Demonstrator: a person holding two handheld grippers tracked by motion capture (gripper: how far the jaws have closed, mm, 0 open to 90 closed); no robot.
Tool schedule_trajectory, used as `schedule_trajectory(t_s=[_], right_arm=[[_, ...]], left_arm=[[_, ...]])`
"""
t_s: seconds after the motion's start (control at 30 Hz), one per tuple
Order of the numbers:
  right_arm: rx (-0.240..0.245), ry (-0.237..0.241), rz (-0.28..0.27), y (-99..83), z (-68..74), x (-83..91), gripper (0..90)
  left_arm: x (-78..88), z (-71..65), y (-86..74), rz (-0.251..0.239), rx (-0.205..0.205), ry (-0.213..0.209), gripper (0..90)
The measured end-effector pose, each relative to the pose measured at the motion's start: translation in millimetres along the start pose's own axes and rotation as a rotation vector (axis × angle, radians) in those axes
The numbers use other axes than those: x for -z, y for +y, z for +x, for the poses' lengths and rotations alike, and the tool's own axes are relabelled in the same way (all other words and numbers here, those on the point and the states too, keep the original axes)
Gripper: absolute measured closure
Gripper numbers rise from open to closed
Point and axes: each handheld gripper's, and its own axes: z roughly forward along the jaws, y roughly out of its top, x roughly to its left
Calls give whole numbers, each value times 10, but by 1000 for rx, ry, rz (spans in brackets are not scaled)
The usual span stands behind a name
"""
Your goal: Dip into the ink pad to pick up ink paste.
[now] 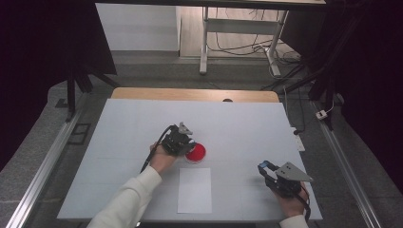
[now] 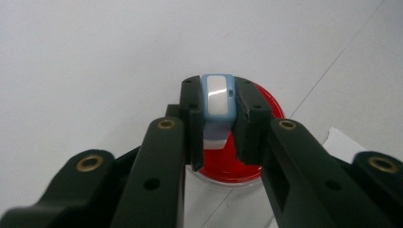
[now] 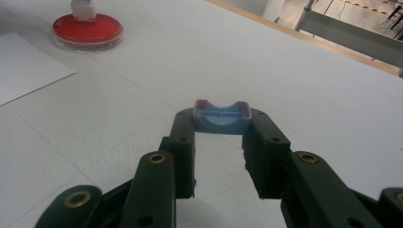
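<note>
The left gripper (image 2: pixel 217 118) is squeezed tight on a small blue-and-white stamp (image 2: pixel 217 97). It holds the stamp right over the red ink pad (image 2: pixel 266 102), a round red dish on the white table (image 1: pixel 247 123).

The right gripper (image 3: pixel 221 130) is closed on the stamp's blue cap (image 3: pixel 221 116). It sits well away from the red ink pad, to the right in the high view.

I think the job now is to ink the stamp. To do it well, push the stamp straight down in the middle of the pad, flat and gentle, so the dish does not slide.

A white sheet of paper (image 1: pixel 194 189) lies just in front of the red ink pad, ready for stamping. Nothing is in the way between the pad and the paper.
</note>
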Motion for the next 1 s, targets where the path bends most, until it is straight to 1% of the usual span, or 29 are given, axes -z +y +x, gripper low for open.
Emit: schedule_trajectory(t_s=[0.27,0.37,0.6,0.83,1.0], right_arm=[[0,-2,-1,1,-1,2,653],[0,0,-1,1,2,1,653],[2,-1,1,4,7,1,653],[1,1,1,3,5,0,653],[2,-4,5,6,11,-1,653]], left_arm=[[-22,3,-11,10,-1,2,755],[-23,9,-19,6,4,-1,755],[-27,0,-23,8,-2,5,756],[-56,-5,-19,30,-9,9,756],[-61,-39,1,47,-25,27,757]])
